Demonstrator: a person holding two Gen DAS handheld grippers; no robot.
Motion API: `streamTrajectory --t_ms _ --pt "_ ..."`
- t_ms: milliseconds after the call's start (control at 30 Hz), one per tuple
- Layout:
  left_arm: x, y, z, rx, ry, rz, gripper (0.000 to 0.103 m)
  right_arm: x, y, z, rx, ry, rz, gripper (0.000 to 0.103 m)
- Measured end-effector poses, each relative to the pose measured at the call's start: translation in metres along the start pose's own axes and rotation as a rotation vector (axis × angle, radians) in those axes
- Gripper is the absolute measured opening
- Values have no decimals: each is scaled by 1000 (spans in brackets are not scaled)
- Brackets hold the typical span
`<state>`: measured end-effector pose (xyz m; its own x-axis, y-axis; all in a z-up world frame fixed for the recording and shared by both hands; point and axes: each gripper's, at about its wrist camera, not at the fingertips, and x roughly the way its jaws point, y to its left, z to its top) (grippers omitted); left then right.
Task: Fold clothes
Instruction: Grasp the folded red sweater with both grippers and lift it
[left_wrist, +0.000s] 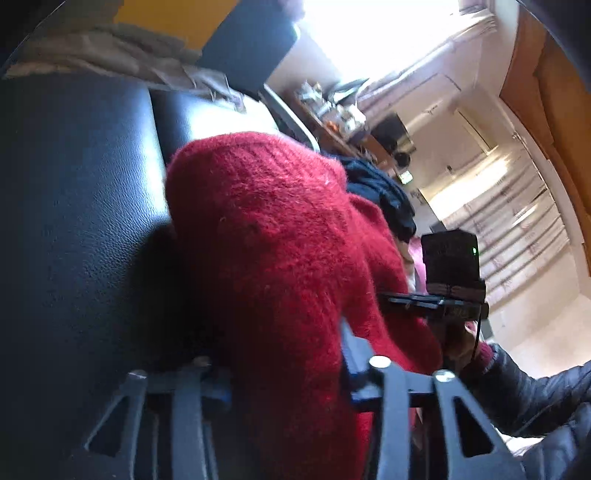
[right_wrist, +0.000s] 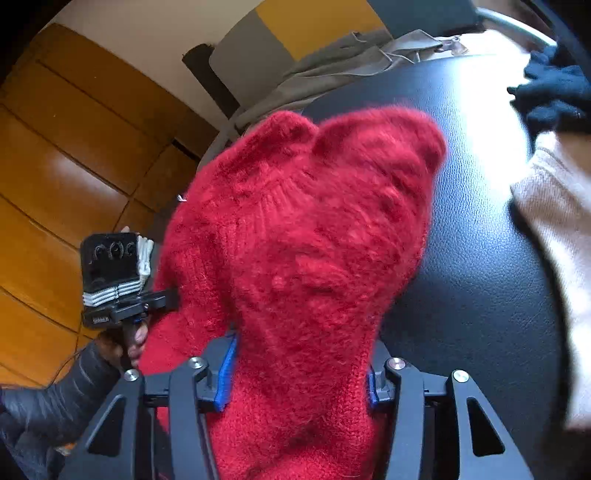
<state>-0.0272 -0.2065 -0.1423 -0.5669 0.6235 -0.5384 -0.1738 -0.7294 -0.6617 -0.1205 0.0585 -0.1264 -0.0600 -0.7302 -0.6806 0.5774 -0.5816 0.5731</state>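
A fuzzy red knitted sweater (left_wrist: 277, 236) hangs bunched between both grippers above a black leather surface (left_wrist: 74, 221). My left gripper (left_wrist: 288, 384) is shut on a fold of it, the red knit filling the gap between its blue-padded fingers. My right gripper (right_wrist: 299, 384) is also shut on the red sweater (right_wrist: 306, 240), which rises in two humps in front of it. Each gripper shows in the other's view, the right one (left_wrist: 443, 295) and the left one (right_wrist: 118, 291), held close by the sweater's side.
A dark navy garment (left_wrist: 380, 188) and a cream knit (right_wrist: 554, 229) lie on the black surface (right_wrist: 480, 258) to the right. A grey-beige cloth (right_wrist: 332, 62) lies at its far edge. Wooden floor (right_wrist: 55, 166) is on the left.
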Motion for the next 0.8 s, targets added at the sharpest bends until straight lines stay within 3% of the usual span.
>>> streamTrajectory --t_ms 167,400,600,800 --pt "-35 -16 -25 6 -89 95 37 10 33 -5 -55 6 4 48" --pt "-137 -14 -70 -62 -268 248 37 70 107 -5 -156 105 163 46" --pt "-259 -11 -97 -103 -484 424 37 152 226 23 -338 212 342 45" --pt "-403 -2 -104 -120 -697 648 37 226 395 74 -581 241 502 45"
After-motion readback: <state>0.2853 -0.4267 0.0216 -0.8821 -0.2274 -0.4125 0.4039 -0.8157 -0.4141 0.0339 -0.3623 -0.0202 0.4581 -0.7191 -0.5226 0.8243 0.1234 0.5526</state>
